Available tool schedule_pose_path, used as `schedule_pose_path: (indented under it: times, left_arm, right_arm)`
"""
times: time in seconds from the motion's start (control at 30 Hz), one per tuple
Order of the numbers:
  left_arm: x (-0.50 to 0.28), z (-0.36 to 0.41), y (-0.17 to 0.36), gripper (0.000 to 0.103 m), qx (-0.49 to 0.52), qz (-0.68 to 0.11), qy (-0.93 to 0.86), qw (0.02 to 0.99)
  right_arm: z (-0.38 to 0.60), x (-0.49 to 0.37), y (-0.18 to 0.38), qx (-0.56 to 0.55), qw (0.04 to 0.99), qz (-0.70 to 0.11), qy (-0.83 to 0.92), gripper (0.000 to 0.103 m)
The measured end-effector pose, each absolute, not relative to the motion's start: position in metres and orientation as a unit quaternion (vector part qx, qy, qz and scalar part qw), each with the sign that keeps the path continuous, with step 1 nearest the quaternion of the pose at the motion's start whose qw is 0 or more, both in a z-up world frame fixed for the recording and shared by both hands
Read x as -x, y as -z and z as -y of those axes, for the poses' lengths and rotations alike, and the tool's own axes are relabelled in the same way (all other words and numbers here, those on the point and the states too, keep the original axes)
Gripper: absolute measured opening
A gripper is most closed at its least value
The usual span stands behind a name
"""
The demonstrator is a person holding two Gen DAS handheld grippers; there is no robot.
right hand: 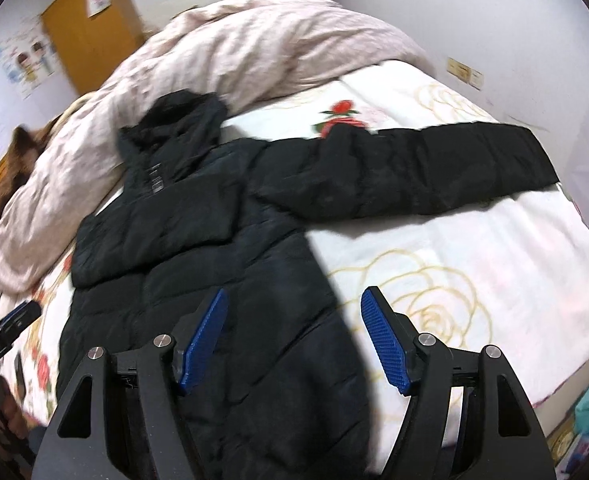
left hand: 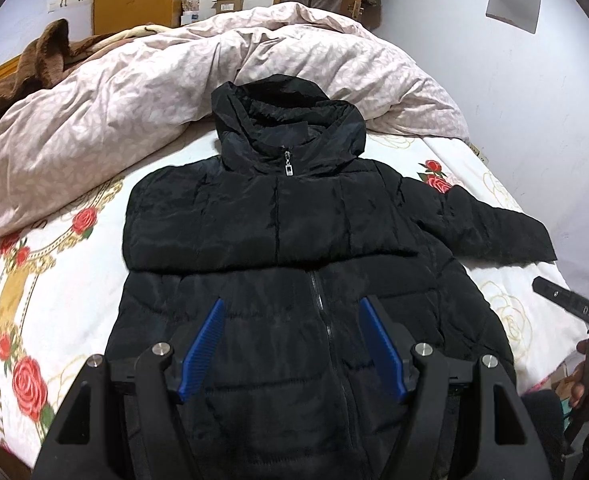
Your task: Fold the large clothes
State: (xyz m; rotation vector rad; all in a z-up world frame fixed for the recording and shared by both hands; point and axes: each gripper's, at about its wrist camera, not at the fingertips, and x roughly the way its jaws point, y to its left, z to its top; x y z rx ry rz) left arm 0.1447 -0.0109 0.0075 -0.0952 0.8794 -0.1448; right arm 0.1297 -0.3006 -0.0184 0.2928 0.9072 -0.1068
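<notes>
A black hooded puffer jacket (left hand: 278, 248) lies front up on the bed, zipped, hood toward the duvet. One sleeve is folded across the chest (left hand: 254, 232); the other sleeve (right hand: 434, 168) stretches out flat to the right, and it also shows in the left wrist view (left hand: 498, 232). My left gripper (left hand: 292, 344) is open and empty above the jacket's lower front. My right gripper (right hand: 294, 340) is open and empty above the jacket's right hem edge (right hand: 318, 320). The jacket also fills the left of the right wrist view (right hand: 214, 240).
The bed sheet (right hand: 454, 272) is white with rose prints. A crumpled pink duvet (left hand: 134, 92) is piled at the head. A brown blanket (left hand: 42, 56) lies far left. A wall runs along the bed's right side (left hand: 554, 100). The other gripper's tip (left hand: 566, 300) shows at right.
</notes>
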Motion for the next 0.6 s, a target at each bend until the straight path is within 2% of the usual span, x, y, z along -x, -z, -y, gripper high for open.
schedule_pose_path:
  times: [0.37,0.6]
  left_arm:
    - [-0.231,0.007,0.043,0.071,0.036,-0.436,0.049,0.898]
    - [-0.268,-0.001,0.082,0.071,0.038,-0.456,0.031,0.888]
  right_arm:
    - [0.415,-0.189,0.086,-0.226,0.852,-0.449,0.145,0.070]
    - [0.478,-0.212,0.120,-0.296,0.832,-0.428,0.193,0.070]
